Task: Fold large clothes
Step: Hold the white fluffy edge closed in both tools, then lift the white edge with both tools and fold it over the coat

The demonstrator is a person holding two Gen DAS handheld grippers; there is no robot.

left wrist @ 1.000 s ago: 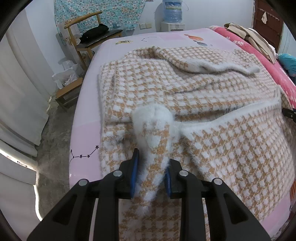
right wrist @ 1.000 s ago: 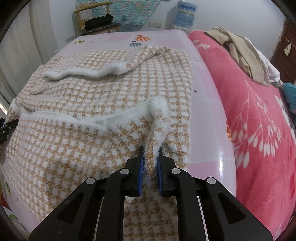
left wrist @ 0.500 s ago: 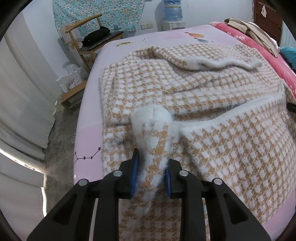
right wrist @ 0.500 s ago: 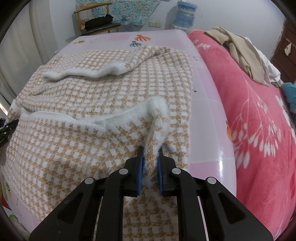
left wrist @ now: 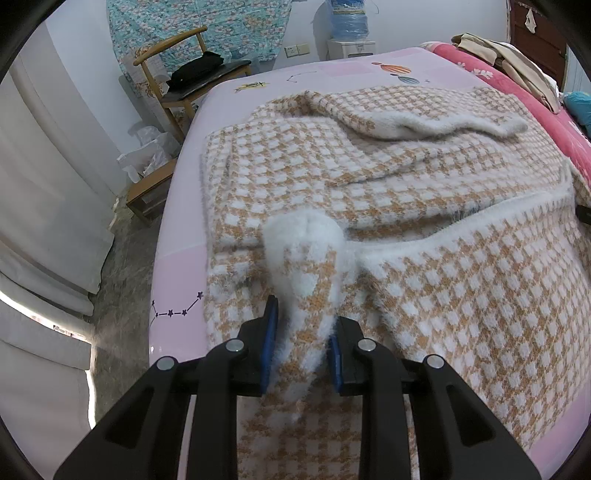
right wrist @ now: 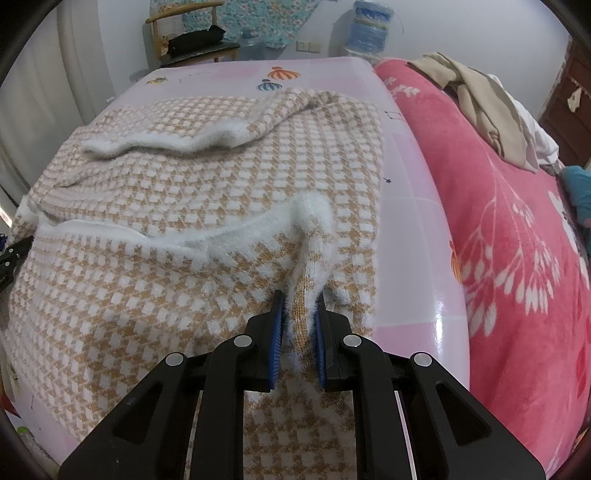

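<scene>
Left hand-held gripper (left wrist: pixel 301 338) and right hand-held gripper (right wrist: pixel 298 328) each pinch a hem corner of the checked sweater (left wrist: pixel 424 192). Carry both corners level toward the folded sleeve (left wrist: pixel 436 123), keeping the white hem (right wrist: pixel 207 242) taut and parallel to it.

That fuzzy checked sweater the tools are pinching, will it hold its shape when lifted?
Probably not: the checked sweater bunches limply between both tools, left tool and right tool. Its thick fluffy knit likely grips well but sags heavily between them.

wooden chair (left wrist: pixel 177 70), water dispenser (left wrist: pixel 349 35)
</scene>
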